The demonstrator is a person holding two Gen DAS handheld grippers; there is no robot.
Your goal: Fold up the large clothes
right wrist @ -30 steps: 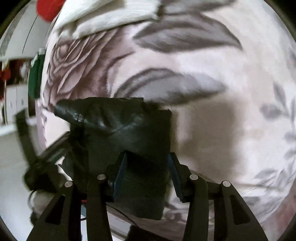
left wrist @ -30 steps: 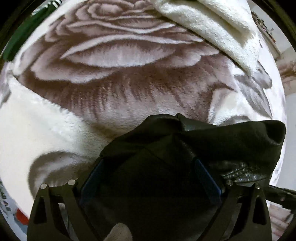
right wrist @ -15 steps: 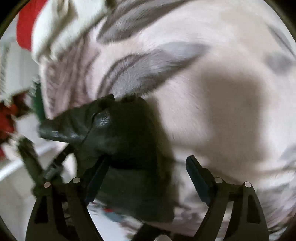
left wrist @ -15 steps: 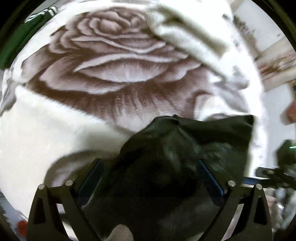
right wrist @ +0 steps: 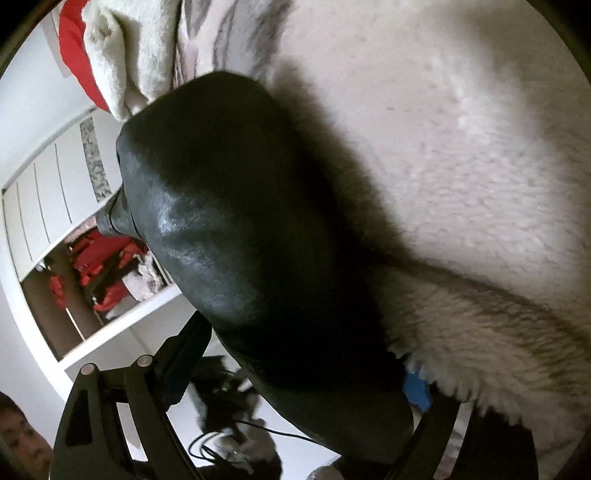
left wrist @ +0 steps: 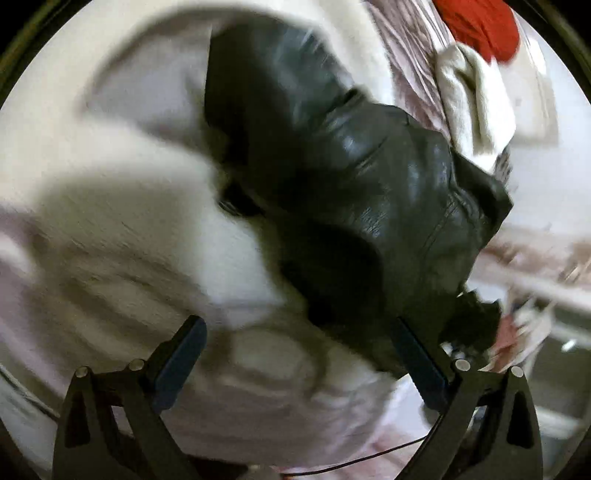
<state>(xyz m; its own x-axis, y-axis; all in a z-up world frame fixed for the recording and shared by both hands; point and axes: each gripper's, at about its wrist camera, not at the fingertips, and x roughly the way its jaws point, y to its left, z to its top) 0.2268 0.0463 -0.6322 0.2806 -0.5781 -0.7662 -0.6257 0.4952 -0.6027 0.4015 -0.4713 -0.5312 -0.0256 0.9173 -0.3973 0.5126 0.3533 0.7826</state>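
A black leather garment (left wrist: 362,184) lies bunched on a fluffy white blanket with a rose print (left wrist: 110,229). In the left wrist view my left gripper (left wrist: 299,347) is open and empty, with the garment reaching down by its right finger. In the right wrist view the garment (right wrist: 236,229) hangs over the bed edge between the fingers of my right gripper (right wrist: 303,365), which is open. The blanket's fur hides most of the right finger.
A red cloth (left wrist: 480,26) and a cream towel (left wrist: 469,92) lie at the far end of the bed. A white cupboard with red items (right wrist: 96,266) stands beyond the bed edge. Cables lie on the floor (right wrist: 229,435).
Both grippers have let go of the black garment and opened wide. Both views have swung round; the garment now lies loose on the blanket.
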